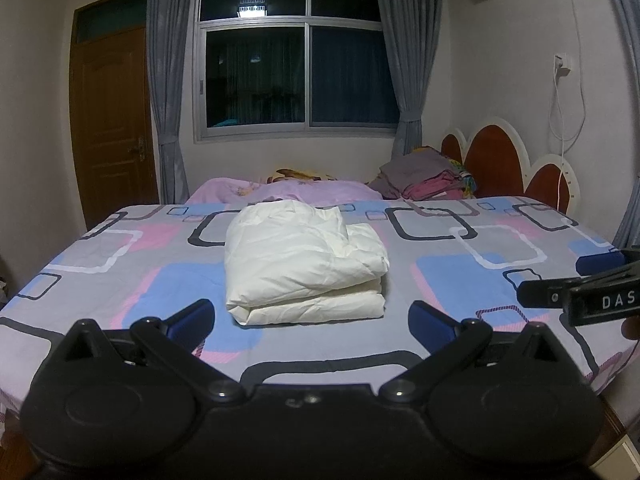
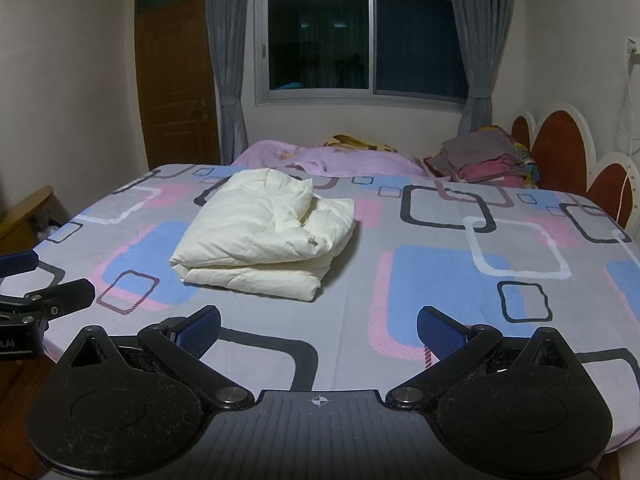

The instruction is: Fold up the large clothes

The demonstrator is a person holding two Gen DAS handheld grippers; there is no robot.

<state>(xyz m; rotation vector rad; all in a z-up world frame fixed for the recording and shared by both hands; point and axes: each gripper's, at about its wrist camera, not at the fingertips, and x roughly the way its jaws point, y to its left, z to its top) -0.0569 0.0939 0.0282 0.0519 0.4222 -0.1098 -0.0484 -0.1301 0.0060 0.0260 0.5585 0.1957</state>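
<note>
Cream padded garment [image 1: 304, 264], folded, centre frame on the patterned bed [image 1: 460, 320].
Your left claw [image 1: 312, 326] and right claw [image 2: 318, 334] both gape empty.

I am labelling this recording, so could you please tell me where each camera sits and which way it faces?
Left wrist: on the left gripper, open, at the bed's near edge, facing the folded white garment and window; the right gripper shows at its right edge.
Right wrist: on the right gripper, open, facing the same way, with the garment further left; the left gripper shows at its left edge.
Shared: garment, patterned bed sheet, window, door, clothes pile.
</note>
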